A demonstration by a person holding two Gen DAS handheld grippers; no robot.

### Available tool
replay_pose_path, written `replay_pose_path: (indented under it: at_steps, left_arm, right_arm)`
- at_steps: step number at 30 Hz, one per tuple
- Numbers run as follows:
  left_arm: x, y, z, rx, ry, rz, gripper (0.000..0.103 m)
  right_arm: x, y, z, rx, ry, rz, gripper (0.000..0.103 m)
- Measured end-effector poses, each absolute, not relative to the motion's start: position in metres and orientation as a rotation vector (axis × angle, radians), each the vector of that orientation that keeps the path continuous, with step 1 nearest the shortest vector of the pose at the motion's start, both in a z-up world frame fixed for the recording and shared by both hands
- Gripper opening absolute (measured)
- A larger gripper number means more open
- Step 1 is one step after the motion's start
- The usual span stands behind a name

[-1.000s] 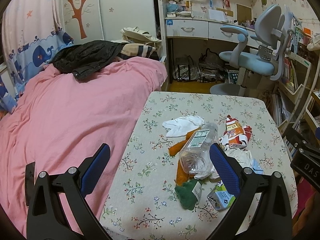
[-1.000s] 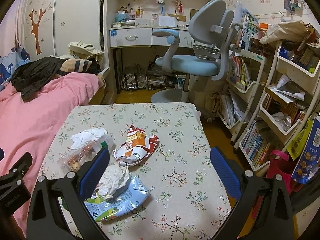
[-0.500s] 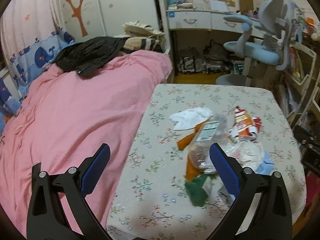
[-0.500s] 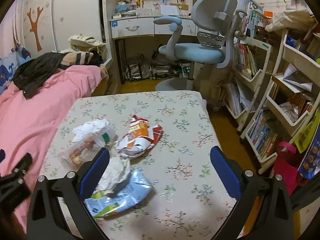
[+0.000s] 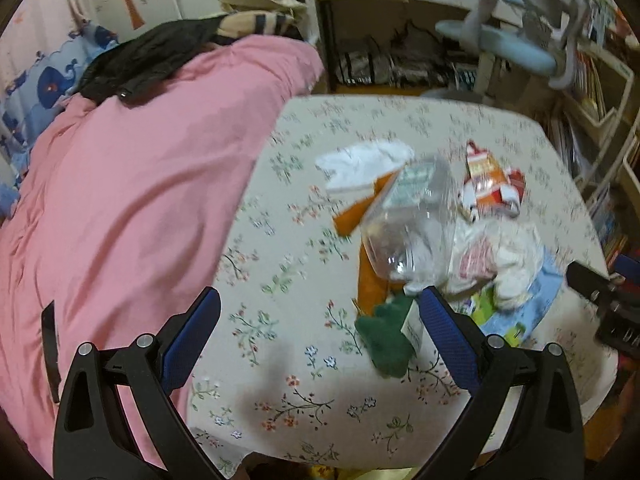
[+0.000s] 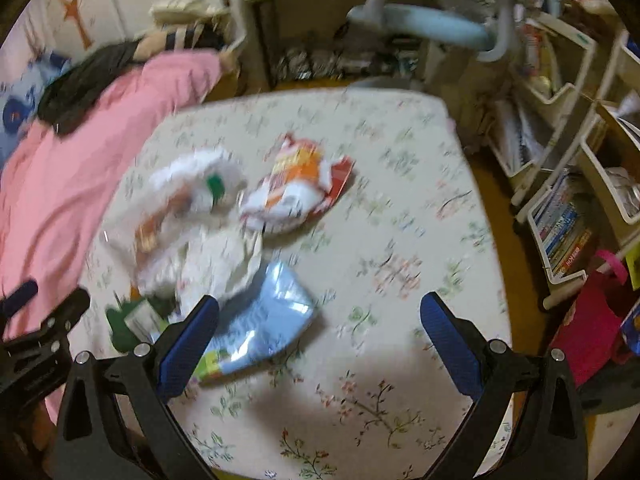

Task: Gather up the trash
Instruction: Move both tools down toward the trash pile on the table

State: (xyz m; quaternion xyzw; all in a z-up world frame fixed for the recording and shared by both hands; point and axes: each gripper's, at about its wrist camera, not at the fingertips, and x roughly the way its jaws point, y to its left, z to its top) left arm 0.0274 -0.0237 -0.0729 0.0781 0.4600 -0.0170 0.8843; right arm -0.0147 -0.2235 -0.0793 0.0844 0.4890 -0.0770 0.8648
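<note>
Pink bed cover (image 5: 132,184) left of floral surface (image 5: 288,264); black jacket (image 5: 148,52) on bed; blue desk chair (image 5: 516,44) beyond; bookshelves (image 6: 568,184) at right.

Tablecloth (image 5: 304,280): cream, small floral sprigs. Bedcover (image 5: 132,200): plain pink; black jacket (image 5: 140,56) on it. Snack bag (image 6: 300,184): red, orange, white. Pouch (image 6: 264,324): light blue with green. Bottle (image 5: 408,232): clear, green cap (image 6: 216,184). Gripper pads (image 5: 192,336): blue. Chair (image 5: 516,48): pale blue.
</note>
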Motion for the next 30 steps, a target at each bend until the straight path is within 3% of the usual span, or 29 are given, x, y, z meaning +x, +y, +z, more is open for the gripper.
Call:
replay_pose_path:
  at_steps: [6,9,11,13,17,25,27,29,30]
  left_arm:
    - [0.04,-0.023,-0.099,0.098,1.047,-0.06,0.092]
    - [0.045,-0.027,-0.111,0.068,1.09,-0.1,0.076]
    - [0.048,-0.032,-0.12,0.074,1.112,-0.126,0.053]
    - [0.049,-0.036,-0.124,0.098,1.118,-0.152,0.036]
    - [0.041,-0.039,-0.118,0.169,1.109,-0.168,0.021]
    - [0.042,-0.028,-0.115,0.136,1.142,-0.203,0.021]
    - [0.044,-0.029,-0.115,0.109,1.138,-0.215,0.03]
    - [0.046,-0.033,-0.114,0.089,1.127,-0.226,0.052]
    - [0.047,-0.035,-0.115,0.086,1.123,-0.224,0.054]
  right_arm:
    - [-0.006,-0.21,-0.109,0.217,1.118,-0.124,0.096]
    - [-0.002,-0.205,-0.117,0.212,1.135,-0.125,0.096]
    - [0.002,-0.203,-0.121,0.224,1.134,-0.131,0.096]
    - [0.005,-0.201,-0.122,0.254,1.118,-0.127,0.096]
    - [0.013,-0.187,-0.125,0.242,1.1,-0.125,0.096]
    - [0.013,-0.181,-0.13,0.086,1.131,-0.091,0.097]
    - [0.009,-0.194,-0.131,0.063,1.136,-0.121,0.097]
    - [0.007,-0.206,-0.132,0.013,1.152,-0.156,0.097]
    - [0.005,-0.212,-0.133,-0.014,1.163,-0.174,0.097]
